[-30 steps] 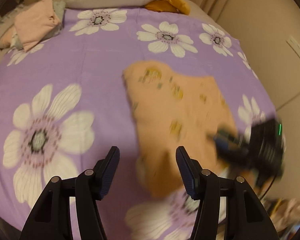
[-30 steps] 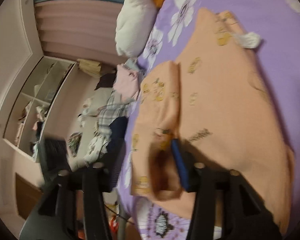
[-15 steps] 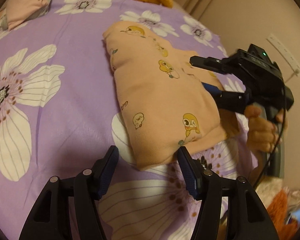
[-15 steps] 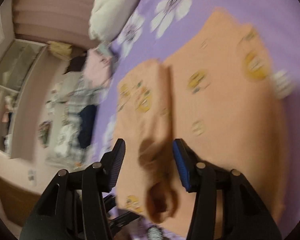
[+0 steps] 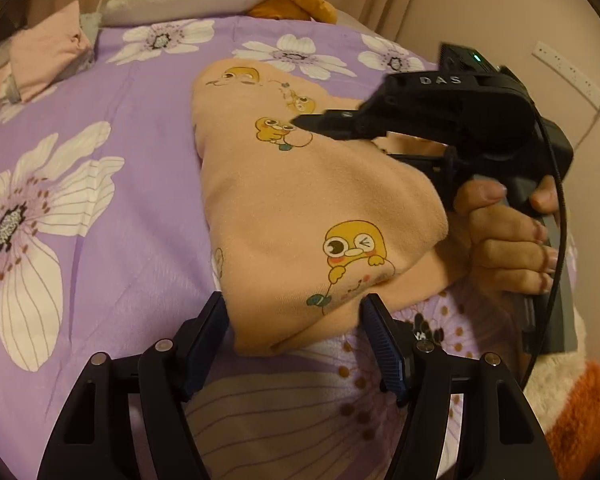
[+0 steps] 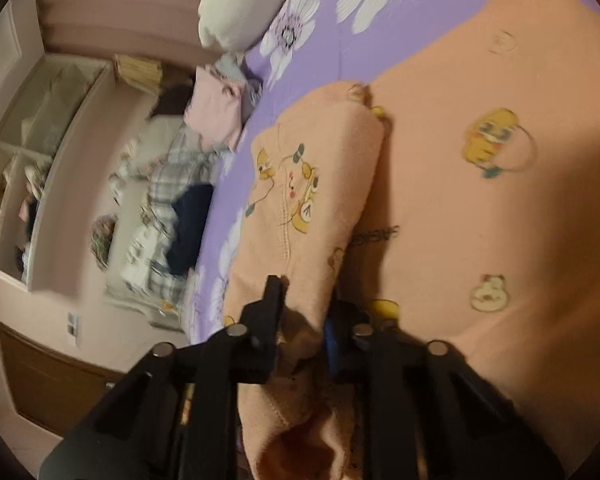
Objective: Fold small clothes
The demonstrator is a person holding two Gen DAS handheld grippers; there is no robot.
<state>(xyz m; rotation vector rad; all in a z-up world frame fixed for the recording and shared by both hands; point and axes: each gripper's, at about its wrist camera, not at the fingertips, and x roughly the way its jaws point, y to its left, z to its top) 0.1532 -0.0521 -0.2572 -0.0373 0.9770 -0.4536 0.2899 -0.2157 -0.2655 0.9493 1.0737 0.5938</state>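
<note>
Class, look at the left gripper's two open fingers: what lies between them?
In the left wrist view, the left gripper straddles the near corner of the peach garment, with the floral bedspread beneath.

My right gripper (image 6: 305,322), jaws just closing, pinches a folded flap of the peach duck-print garment (image 6: 480,220) on the purple floral bedspread (image 6: 332,40).

Readable text: "DAS" in pale raised letters on top of the black housing of the right gripper (image 5: 440,116), seen from the left wrist camera. A dark printed word on the peach garment (image 6: 440,200) near the fold in the right wrist view is too blurred to read.
</note>
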